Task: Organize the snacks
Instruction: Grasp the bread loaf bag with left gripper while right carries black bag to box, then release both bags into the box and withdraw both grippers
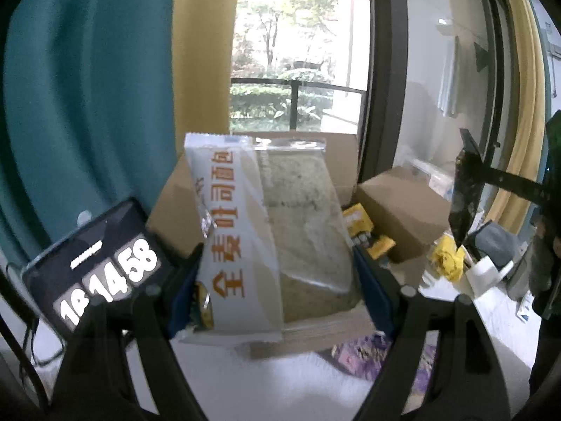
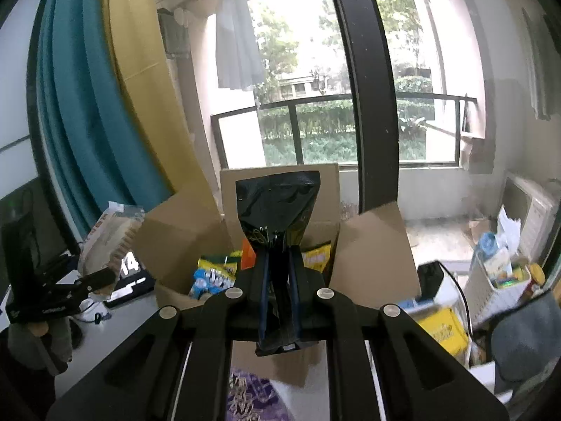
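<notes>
Left wrist view: the left gripper [image 1: 277, 273] squeezes a bread pack [image 1: 266, 242] by both sides. The pack is white with orange letters and a clear window showing brown toast. It hangs above an open cardboard box [image 1: 399, 207].

Right wrist view: the right gripper [image 2: 279, 273] pinches a shiny black pouch [image 2: 277, 203] tight. The pouch stands up over the box of snacks [image 2: 214, 273].

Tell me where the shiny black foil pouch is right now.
The shiny black foil pouch stands centred in the right wrist view, pinched by the right gripper before the open cardboard box.

Bread packet [image 1: 242, 231] reads "全麦吐司面包"; phone screen [image 1: 101, 266] shows "1458".
</notes>
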